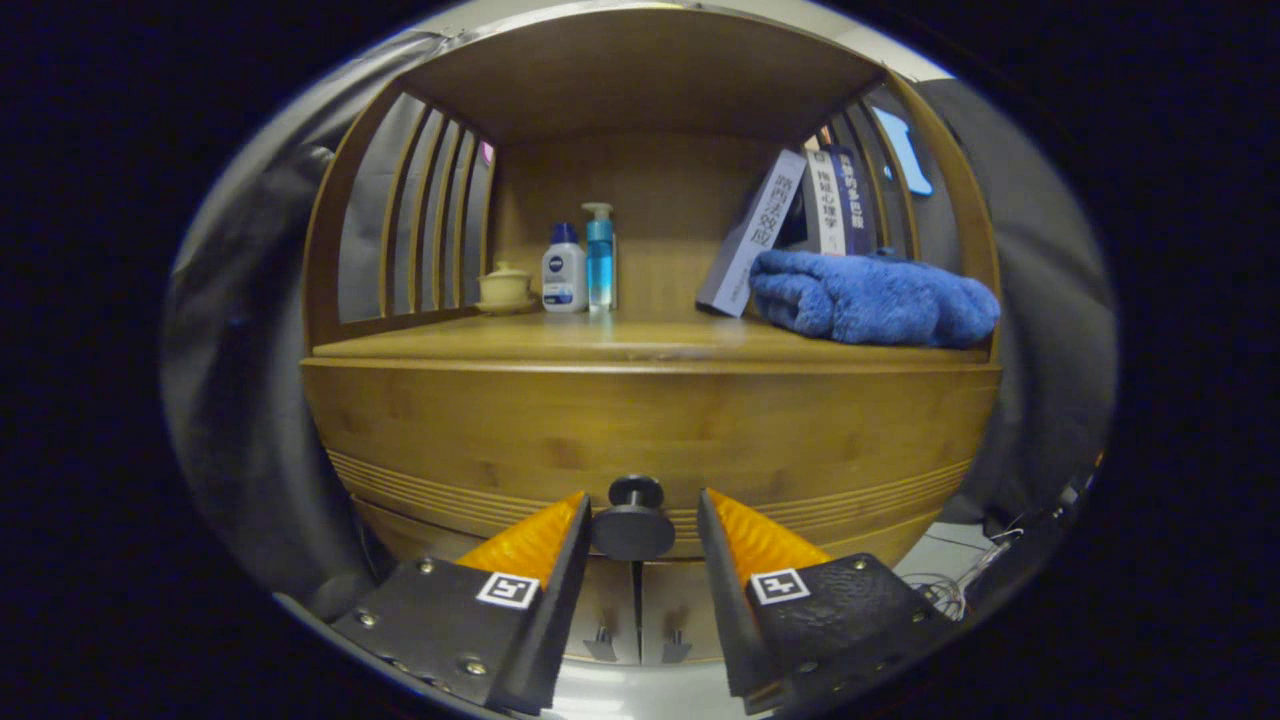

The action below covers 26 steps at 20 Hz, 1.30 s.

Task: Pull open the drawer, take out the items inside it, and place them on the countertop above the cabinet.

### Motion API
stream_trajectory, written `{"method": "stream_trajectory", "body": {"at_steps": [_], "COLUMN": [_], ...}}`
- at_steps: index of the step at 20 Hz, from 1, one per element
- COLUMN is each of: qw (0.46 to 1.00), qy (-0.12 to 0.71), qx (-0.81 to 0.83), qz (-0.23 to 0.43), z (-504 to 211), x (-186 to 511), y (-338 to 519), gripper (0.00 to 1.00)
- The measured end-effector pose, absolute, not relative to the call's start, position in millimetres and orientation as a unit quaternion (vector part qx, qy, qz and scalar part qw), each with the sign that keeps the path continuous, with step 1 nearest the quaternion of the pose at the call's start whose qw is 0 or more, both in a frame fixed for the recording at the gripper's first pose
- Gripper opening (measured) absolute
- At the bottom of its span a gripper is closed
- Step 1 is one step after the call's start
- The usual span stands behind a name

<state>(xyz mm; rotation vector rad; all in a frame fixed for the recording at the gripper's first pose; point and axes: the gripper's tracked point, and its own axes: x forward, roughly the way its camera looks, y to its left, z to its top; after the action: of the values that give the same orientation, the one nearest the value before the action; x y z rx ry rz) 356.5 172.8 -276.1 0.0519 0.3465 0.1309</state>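
Your hand-held gripper (640, 525) is released, a finger on each side of the drawer knob (633, 520), not squeezing it. Above the knob, the drawer (640, 430) is closed. Higher up, the tabletop (600, 340) holds a blue towel (870, 298).

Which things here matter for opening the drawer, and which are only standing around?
For the job:
- drawer, shut
- its knob, between the open tongs, not gripped
- countertop

Just lying about:
- blue towel
- leaning books
- two bottles
- small lidded cup
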Motion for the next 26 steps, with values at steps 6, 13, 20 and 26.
{"method": "stream_trajectory", "body": {"at_steps": [6,13,20,26], "qw": [0.978,0.976,0.973,0.969], "qy": [0.202,0.211,0.225,0.237], "qx": [0.047,0.051,0.052,0.056], "qz": [0.018,0.025,0.031,0.031], "z": [-281,-272,-268,-275], "x": [352,285,216,194], "y": [168,158,149,145], "gripper": [0.32,0.32,0.32,0.25]}}
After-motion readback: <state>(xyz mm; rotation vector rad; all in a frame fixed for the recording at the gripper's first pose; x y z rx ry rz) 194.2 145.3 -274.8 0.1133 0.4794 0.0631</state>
